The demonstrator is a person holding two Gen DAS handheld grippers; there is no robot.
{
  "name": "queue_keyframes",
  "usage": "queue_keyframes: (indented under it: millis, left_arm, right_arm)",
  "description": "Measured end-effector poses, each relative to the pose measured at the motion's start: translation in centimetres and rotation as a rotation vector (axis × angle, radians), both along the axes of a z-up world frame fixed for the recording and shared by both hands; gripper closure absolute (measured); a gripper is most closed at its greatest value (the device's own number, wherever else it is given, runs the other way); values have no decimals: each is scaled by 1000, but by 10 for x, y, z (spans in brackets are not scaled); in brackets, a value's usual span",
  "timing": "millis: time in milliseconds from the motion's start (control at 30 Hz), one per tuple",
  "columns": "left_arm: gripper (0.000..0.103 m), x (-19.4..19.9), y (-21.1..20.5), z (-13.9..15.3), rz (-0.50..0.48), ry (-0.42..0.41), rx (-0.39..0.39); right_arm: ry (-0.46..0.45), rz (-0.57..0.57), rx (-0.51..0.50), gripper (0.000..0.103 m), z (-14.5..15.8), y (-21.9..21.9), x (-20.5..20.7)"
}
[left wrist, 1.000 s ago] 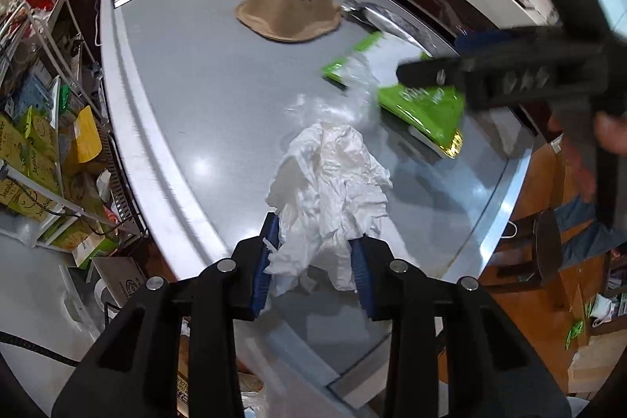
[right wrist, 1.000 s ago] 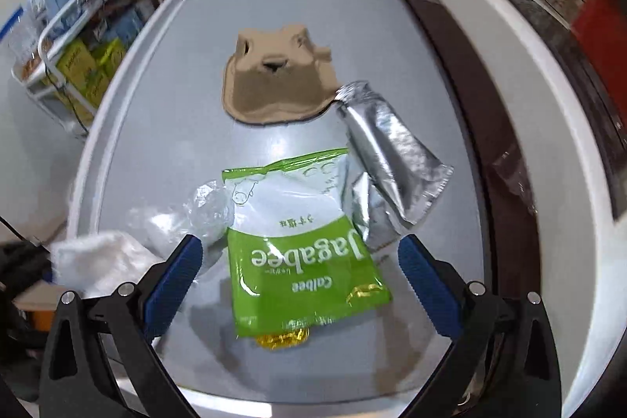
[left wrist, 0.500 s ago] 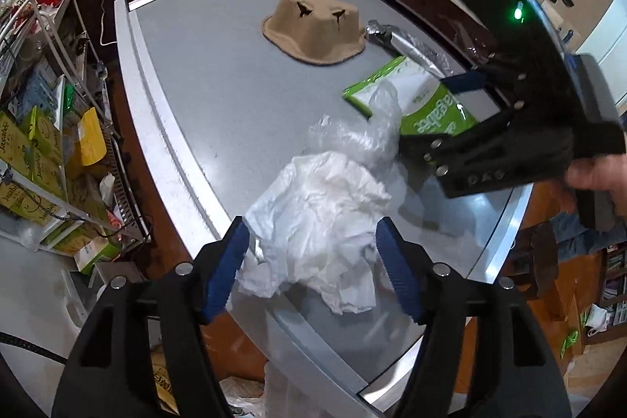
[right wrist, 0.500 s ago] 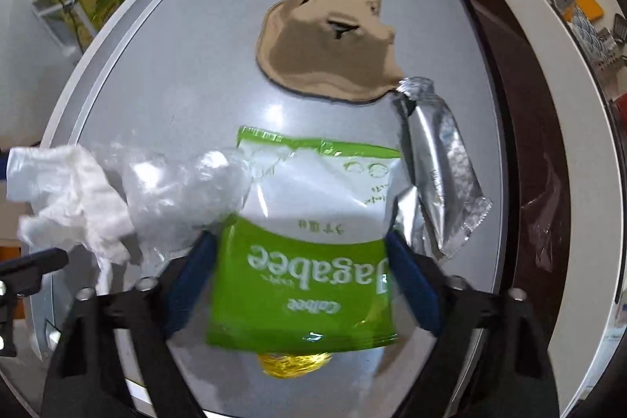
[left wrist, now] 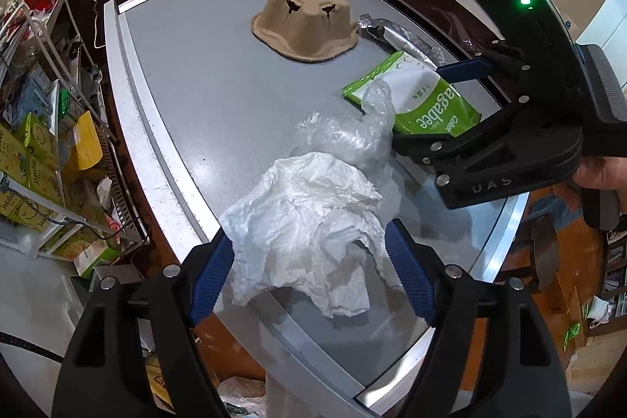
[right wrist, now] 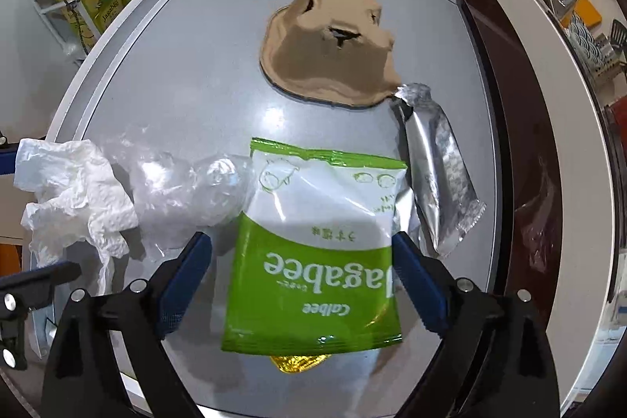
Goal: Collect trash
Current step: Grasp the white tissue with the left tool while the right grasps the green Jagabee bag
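A crumpled white tissue lies near the front edge of the grey table, between the blue pads of my left gripper. Its jaws are opening and do not press the tissue. Behind the tissue sits a clear plastic wrap. My right gripper straddles the green Jagabee snack bag. Its jaws are opening too, and a gap shows at the left pad. A silver foil pouch lies right of the bag. An upturned brown pulp cup carrier sits farther back.
A wire rack with yellow-green boxes stands left of the table. A dark counter with a white rim runs along the right. A person's hand holds the right gripper's handle. Below the table's front edge I see white plastic.
My left jaws went from shut on the tissue to spread wide, leaving it on the table. My right gripper came down over the green bag, narrowed, then widened again.
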State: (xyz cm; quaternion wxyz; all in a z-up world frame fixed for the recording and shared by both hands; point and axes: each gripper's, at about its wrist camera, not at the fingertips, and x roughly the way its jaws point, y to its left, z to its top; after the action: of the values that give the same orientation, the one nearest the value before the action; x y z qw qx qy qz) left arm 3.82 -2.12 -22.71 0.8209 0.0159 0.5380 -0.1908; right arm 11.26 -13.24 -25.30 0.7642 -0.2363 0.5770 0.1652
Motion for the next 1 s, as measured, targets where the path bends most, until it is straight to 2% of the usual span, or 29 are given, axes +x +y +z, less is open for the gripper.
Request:
queue_keyframes:
  millis: [67, 100, 133, 200, 267, 367, 533, 767, 1000]
  left_arm:
    - [26, 2, -1, -2, 0, -3, 14]
    - [26, 2, -1, -3, 0, -4, 16]
    - [26, 3, -2, -4, -2, 2, 15]
    - [34, 4, -2, -7, 0, 11, 11]
    - [56, 6, -1, -11, -2, 39, 10]
    - [64, 5, 1, -11, -5, 48, -10]
    - [69, 1, 3, -5, -12, 42, -26]
    - [75, 0, 9, 2, 1, 39, -62]
    - [75, 1, 10, 1, 20, 50, -85]
  right_arm:
    - [23, -4, 0, 17, -5, 1, 3]
    - [36, -6, 3, 23, -6, -1, 4]
    - [46, -10, 10, 24, -6, -2, 5]
    - [52, -20, 31, 26, -5, -4, 7]
    - [61, -36, 61, 30, -2, -8, 10]
    - [72, -60, 104, 33, 3, -17, 11]
    - [73, -93, 170, 33, 14, -25, 7]
    - [7, -141, 231, 33, 44, -43, -5]
    - [-42, -161, 262, 33, 66, -49, -21]
